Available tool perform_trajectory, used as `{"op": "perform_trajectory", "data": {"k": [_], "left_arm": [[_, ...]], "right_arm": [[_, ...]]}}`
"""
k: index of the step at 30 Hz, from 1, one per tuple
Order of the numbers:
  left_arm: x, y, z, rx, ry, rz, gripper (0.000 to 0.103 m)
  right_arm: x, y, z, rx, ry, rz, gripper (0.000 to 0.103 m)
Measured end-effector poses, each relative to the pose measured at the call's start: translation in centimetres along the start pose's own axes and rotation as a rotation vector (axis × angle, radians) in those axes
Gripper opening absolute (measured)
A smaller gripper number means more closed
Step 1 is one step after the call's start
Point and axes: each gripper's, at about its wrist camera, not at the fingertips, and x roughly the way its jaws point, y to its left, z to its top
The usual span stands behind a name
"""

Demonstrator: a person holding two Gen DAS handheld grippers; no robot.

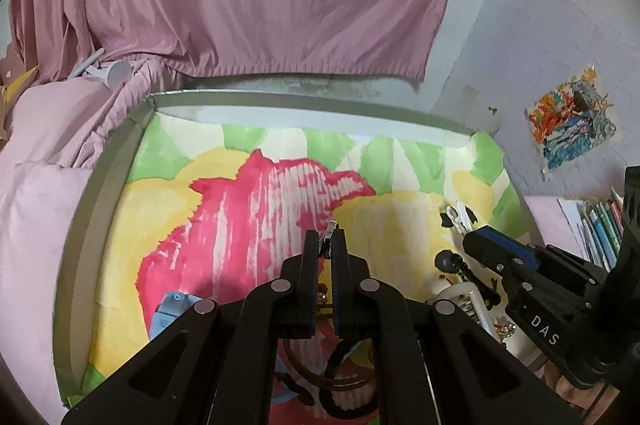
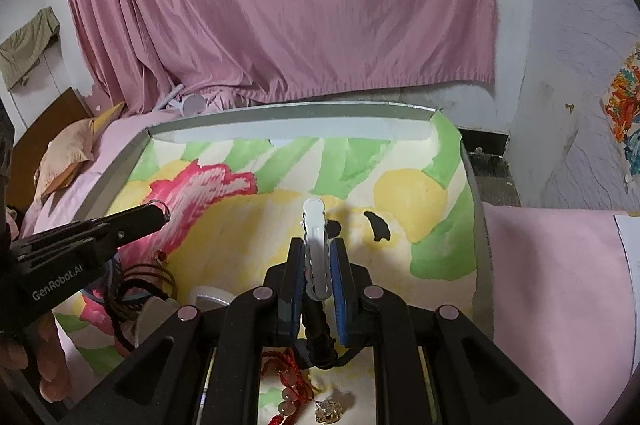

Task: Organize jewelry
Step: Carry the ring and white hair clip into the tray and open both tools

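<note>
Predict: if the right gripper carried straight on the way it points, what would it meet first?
Probably the painted tabletop just past the white clip held in the right gripper. A black scrap lies slightly right of that line. Depth is uncertain.

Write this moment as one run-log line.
left gripper: shut on small metal clip | right gripper: shut on white hair clip | over painted tray

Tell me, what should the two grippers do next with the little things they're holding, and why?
Probably lower both toward the painted tray and set the pieces down. The right hand-held gripper is shut on a white hair clip, and the left hand-held gripper pinches a small metal piece; both hang above the tray, apart from the other jewelry.
</note>
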Motion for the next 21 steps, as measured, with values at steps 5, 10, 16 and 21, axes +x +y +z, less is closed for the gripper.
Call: {"op": "perform_trajectory", "data": {"k": [5, 10, 16, 21], "left_arm": [[1.1, -0.4, -0.2, 0.009, 0.040, 0.005, 0.004], [1.8, -0.5, -0.4, 0.009, 0.072, 0.009, 0.004], [1.9, -0.5, -0.5, 0.000, 0.077, -0.007, 0.004], [1.6, -0.2, -0.6, -0.012, 0.076, -0.018, 0.004]], "right_arm": [[0.4, 0.1, 0.0, -0.004, 0.033, -0.005, 0.013], [0.9, 0.3, -0.1, -0.010, 0.062, -0.016, 0.013], [0.9, 0.2, -0.2, -0.016, 0.073, -0.031, 0.013], [0.9, 0.3, -0.2, -0.011, 0.076, -0.034, 0.013]]}}
